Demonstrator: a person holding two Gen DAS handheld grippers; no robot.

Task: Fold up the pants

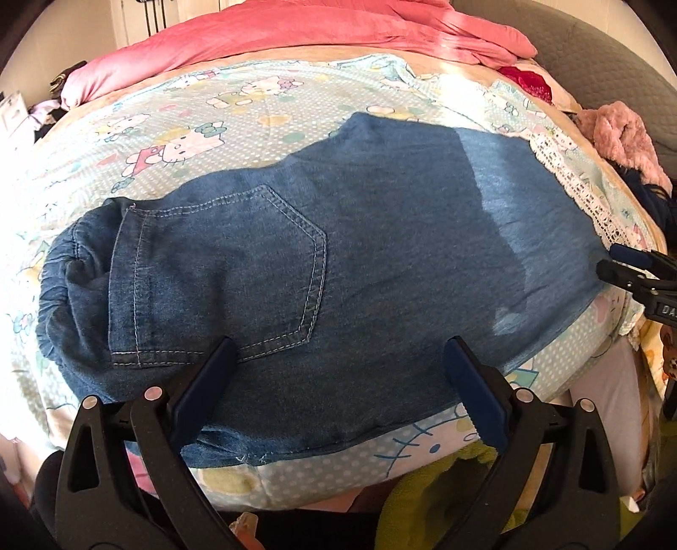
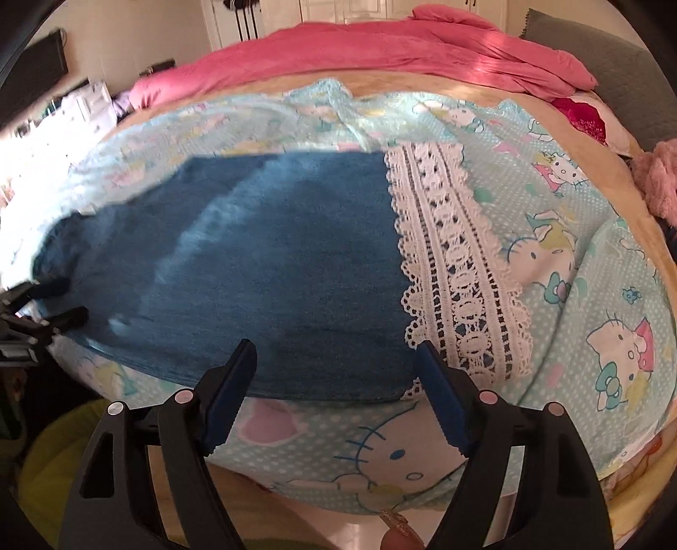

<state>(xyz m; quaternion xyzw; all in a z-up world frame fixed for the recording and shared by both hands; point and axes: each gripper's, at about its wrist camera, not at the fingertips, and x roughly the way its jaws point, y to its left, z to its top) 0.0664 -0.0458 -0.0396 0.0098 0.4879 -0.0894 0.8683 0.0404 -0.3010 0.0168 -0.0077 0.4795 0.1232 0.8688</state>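
Note:
Blue denim pants (image 1: 381,237) lie flat across a cartoon-cat bed sheet (image 1: 211,127), folded leg on leg. The waistband is at the left and a back pocket (image 1: 220,270) faces up. A white lace hem (image 2: 457,270) ends the legs at the right. My left gripper (image 1: 338,372) hangs open over the near edge of the seat, with nothing between its fingers. My right gripper (image 2: 336,355) stands open over the near edge of the legs (image 2: 262,262), just left of the lace. Each gripper shows at the edge of the other's view: the right gripper (image 1: 615,262) and the left gripper (image 2: 63,302).
A pink duvet (image 1: 296,34) is bunched along the far side of the bed. A grey cushion (image 1: 613,55) and a pink fluffy item (image 1: 622,139) sit at the far right. Green cloth (image 1: 431,486) lies below the bed's near edge.

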